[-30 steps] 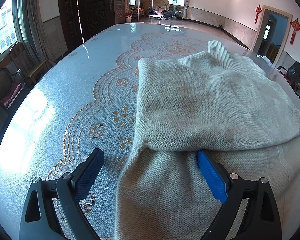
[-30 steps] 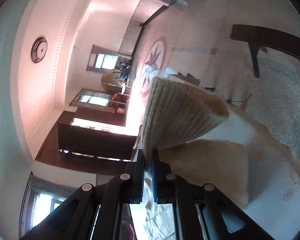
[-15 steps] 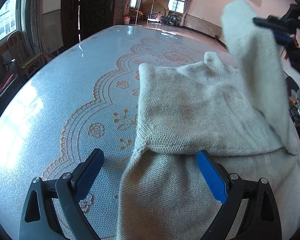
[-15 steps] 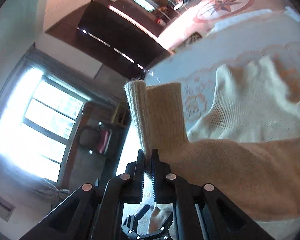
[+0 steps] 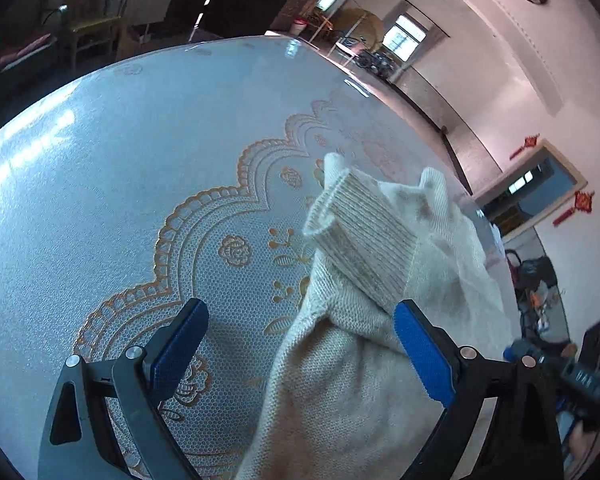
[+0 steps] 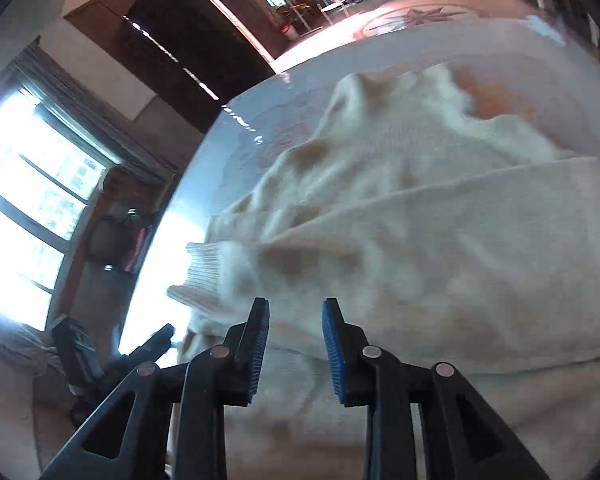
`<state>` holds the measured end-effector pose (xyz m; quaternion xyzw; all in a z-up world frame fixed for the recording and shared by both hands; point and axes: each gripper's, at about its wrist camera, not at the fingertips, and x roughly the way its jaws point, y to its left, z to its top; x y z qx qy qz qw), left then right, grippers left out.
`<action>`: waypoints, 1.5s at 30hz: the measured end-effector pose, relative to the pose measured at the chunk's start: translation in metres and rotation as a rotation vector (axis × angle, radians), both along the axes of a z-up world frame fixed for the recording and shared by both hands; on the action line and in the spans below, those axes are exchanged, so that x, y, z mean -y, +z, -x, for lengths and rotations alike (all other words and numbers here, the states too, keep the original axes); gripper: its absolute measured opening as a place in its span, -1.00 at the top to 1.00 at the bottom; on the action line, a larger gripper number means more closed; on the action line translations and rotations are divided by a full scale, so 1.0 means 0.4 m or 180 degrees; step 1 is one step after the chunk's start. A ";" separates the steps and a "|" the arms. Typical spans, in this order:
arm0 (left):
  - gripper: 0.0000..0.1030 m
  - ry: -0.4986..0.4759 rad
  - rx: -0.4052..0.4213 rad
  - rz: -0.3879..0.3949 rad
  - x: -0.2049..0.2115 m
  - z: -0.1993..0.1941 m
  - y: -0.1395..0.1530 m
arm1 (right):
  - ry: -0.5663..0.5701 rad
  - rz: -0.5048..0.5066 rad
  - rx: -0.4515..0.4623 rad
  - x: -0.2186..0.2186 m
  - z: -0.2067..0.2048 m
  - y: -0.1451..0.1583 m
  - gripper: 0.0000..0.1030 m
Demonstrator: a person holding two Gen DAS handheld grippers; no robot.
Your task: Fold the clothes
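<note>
Across the table (image 5: 100, 168) lies a cream sweater (image 6: 420, 248). Left gripper (image 5: 300, 356) gapes wide, gripping nothing. Right gripper (image 6: 294, 344) is opening, released above the knit.

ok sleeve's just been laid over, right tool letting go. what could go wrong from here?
1. The sleeve cuff stands curled up, not flat, so it may roll back once free.
2. The right tool is opening just over the sweater; its pads could snag the knit when pulled away.
3. The left tool is open around the fold, so nothing pins the layers.
</note>
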<state>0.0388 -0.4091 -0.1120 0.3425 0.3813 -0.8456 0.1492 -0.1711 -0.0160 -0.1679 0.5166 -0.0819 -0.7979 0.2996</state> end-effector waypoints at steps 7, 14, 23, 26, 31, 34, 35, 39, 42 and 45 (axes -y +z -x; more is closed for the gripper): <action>-0.86 -0.0438 -0.0110 0.0486 -0.137 0.055 -0.016 | -0.0456 -0.0675 -0.0171 -0.262 0.051 -0.100 0.60; -0.85 -0.0280 -0.0188 0.0504 -0.097 0.029 -0.028 | -0.0927 -0.0638 -0.0301 -0.431 0.081 -0.106 0.85; -0.85 -0.0212 -0.0350 0.0428 -0.105 0.028 0.039 | -0.0622 -0.0344 -0.0625 -0.424 0.049 0.013 0.49; -0.85 -0.0444 -0.0545 0.0474 -0.160 0.100 0.075 | -0.0559 -0.0408 -0.0591 -0.368 0.095 0.003 0.47; -0.85 -0.0729 0.0046 0.1128 -0.196 0.275 0.025 | -0.0341 -0.0564 -0.0520 -0.257 0.169 -0.054 0.47; -0.83 -0.0631 0.0539 0.1442 -0.135 0.277 -0.030 | -0.0202 -0.0630 -0.0500 -0.222 0.183 -0.073 0.47; -0.84 -0.0618 0.0655 0.1455 -0.111 0.269 -0.047 | -0.0111 -0.0636 -0.0522 -0.211 0.181 -0.075 0.47; -0.86 -0.0424 0.0688 0.1357 -0.030 0.236 -0.055 | -0.0007 -0.0855 -0.0619 -0.211 0.177 -0.090 0.47; -0.84 -0.0384 0.0702 0.1299 -0.004 0.213 -0.046 | -0.0500 -0.0880 -0.0431 -0.291 0.205 -0.105 0.47; -0.83 -0.0256 0.0400 0.1168 -0.003 0.183 0.000 | -0.0749 -0.0324 -0.0299 -0.358 0.211 -0.088 0.46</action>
